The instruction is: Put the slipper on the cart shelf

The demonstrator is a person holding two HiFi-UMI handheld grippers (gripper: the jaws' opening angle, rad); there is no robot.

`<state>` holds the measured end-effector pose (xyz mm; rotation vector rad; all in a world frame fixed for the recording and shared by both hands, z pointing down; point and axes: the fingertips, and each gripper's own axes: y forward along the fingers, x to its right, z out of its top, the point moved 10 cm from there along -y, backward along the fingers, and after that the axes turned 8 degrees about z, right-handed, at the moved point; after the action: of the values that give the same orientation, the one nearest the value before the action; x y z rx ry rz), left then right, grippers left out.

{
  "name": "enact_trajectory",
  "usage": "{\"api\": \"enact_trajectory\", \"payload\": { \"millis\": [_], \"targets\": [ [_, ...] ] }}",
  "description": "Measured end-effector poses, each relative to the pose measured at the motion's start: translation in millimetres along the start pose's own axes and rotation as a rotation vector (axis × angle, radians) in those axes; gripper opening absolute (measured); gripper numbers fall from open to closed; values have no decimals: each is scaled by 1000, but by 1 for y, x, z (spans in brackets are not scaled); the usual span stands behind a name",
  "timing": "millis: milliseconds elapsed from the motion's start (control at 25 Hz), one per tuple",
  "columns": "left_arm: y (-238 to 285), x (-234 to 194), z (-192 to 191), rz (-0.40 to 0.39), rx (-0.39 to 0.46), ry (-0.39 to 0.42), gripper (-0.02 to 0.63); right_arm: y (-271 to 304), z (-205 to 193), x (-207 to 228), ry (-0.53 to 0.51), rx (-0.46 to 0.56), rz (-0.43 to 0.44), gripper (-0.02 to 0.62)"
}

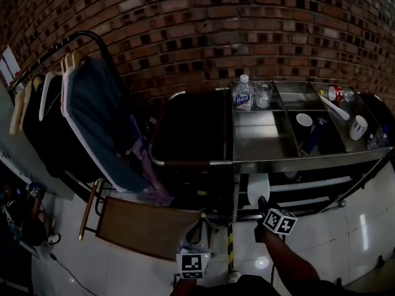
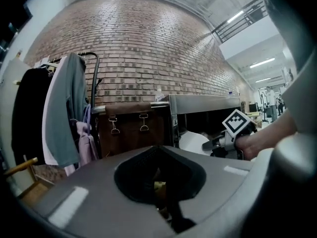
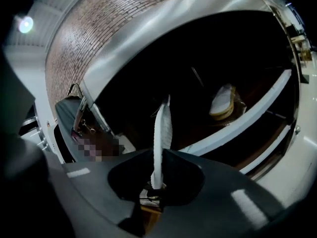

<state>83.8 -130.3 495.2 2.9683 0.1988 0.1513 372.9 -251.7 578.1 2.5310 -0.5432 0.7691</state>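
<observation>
My right gripper is shut on a white slipper, low in front of the steel cart. In the right gripper view the slipper stands edge-on between the jaws of the right gripper and points into the cart's dark lower shelf. A second pale slipper lies on that shelf. From the left gripper view, the right gripper and the white slipper show beside the cart. My left gripper hangs low at the bottom; its jaws sit in shadow, with nothing seen in them.
A water bottle, a clear cup, white cups and a red-capped bottle stand on the cart's top. A clothes rack with hanging garments is at the left. A brown wooden board lies below a dark bin.
</observation>
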Motion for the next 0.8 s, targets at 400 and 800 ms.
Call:
{"api": "enact_trajectory", "payload": {
  "millis": [400,800],
  "targets": [
    [-10,-11,-12,36,-39,-5,15,69,25,34,99,-70,-74,41],
    [-12,-10,-15,33,-43,-20,15,87,24,46,-47,-137,-212,100]
  ]
}}
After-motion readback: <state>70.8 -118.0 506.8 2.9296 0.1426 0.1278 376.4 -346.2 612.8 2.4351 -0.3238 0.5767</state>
